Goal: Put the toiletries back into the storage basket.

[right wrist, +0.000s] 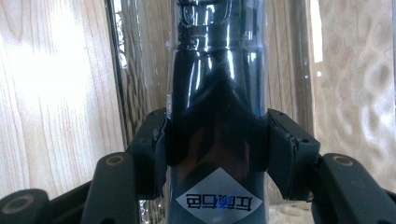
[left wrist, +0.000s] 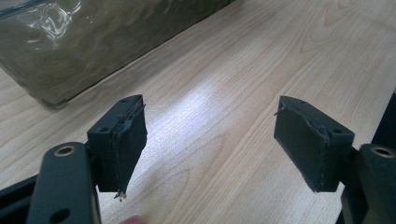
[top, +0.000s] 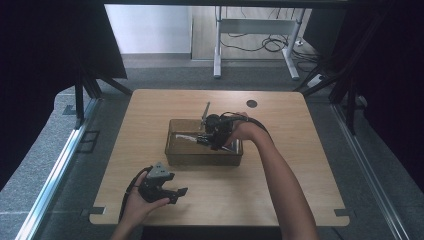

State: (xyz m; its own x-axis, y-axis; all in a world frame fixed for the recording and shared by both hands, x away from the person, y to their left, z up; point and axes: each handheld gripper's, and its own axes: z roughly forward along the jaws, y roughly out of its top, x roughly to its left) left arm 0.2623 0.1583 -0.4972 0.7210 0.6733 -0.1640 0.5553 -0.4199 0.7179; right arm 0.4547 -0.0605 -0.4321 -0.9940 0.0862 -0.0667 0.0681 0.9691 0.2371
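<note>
Left tool (top: 176,193) sits low over the bench (top: 280,190) near the front edge, left of centre, held in the person's left hand (top: 137,205). A grey three-cornered plate (top: 160,171) tops it. Jaws stand wide apart with nothing between them; in the left gripper view the left tool (left wrist: 210,144) shows bare wood grain between its two pads (left wrist: 128,140), whose facing edges look frayed. A cable (top: 129,192) loops from it past the wrist.

Clear tray (top: 172,145), a rectangular plastic container with a rippled wall, rests at mid-bench, well apart from the left tool and farther from the front edge. Its near corner shows in the left gripper view as the clear tray (left wrist: 70,60), standing on the bench (left wrist: 233,93).

Right tool (top: 202,140) reaches into the tray from the right side, carried by the right hand (top: 245,131), with the forearm crossing the bench from the front right. In the right gripper view the right tool (right wrist: 217,140) is clamped on a glossy dark bottle (right wrist: 217,93), a pad pressed to each side of the body. The bottle (top: 187,137) lies roughly level inside the tray, pale end toward the tray's left wall. A diamond label (right wrist: 218,198) with blue characters sits on the body just below the grip. Rippled tray plastic shows to either side of the bottle.

A thin grey rod (top: 205,112) stands just behind the tray's far wall; what it is I cannot tell.

A dark round hole (top: 251,103) marks the bench near the far edge, right of centre.
</note>
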